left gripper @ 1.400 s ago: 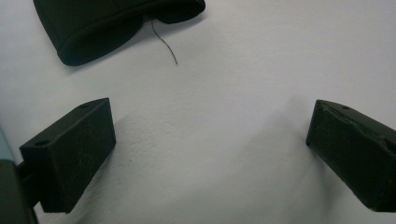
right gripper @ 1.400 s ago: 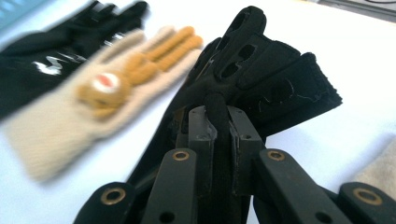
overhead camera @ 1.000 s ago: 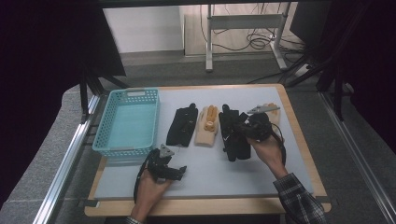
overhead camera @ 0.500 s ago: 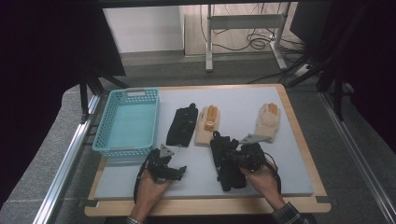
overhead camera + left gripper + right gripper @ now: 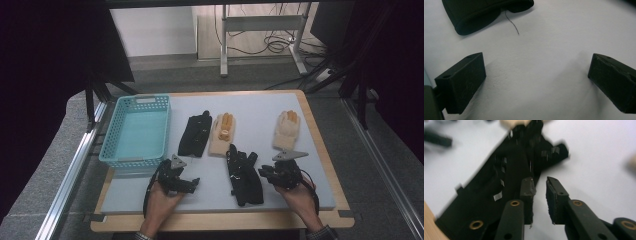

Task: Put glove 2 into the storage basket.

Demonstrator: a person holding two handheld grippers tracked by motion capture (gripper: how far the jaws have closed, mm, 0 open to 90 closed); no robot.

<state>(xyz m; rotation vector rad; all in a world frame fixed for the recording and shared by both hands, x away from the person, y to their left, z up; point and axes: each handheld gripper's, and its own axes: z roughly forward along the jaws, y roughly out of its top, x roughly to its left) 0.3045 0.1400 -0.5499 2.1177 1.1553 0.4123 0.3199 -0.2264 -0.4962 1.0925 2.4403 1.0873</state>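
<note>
Two black gloves and two beige gloves lie on the white mat. One black glove [image 5: 196, 135] and a beige glove [image 5: 221, 134] lie side by side at the middle. The other beige glove [image 5: 286, 129] is at the back right. The second black glove [image 5: 244, 174] [image 5: 499, 177] lies flat near the front. My right gripper [image 5: 264, 173] [image 5: 539, 181] is just right of it; its jaws have just been opening, stand slightly open, and bare mat shows between them. My left gripper [image 5: 192, 182] [image 5: 536, 62] is wide open over bare mat, with a black glove's end [image 5: 474, 15] beyond it.
A light blue basket [image 5: 112, 150] stands at the left of the mat [image 5: 310, 185], with nothing in it. The wooden table edge [image 5: 225, 220] runs along the front. A metal stand and cables are on the floor behind the table.
My right hand has come from the back right toward the front with the black glove, which now lies flat on the mat. The right beige glove is uncovered. The left hand stayed put.
</note>
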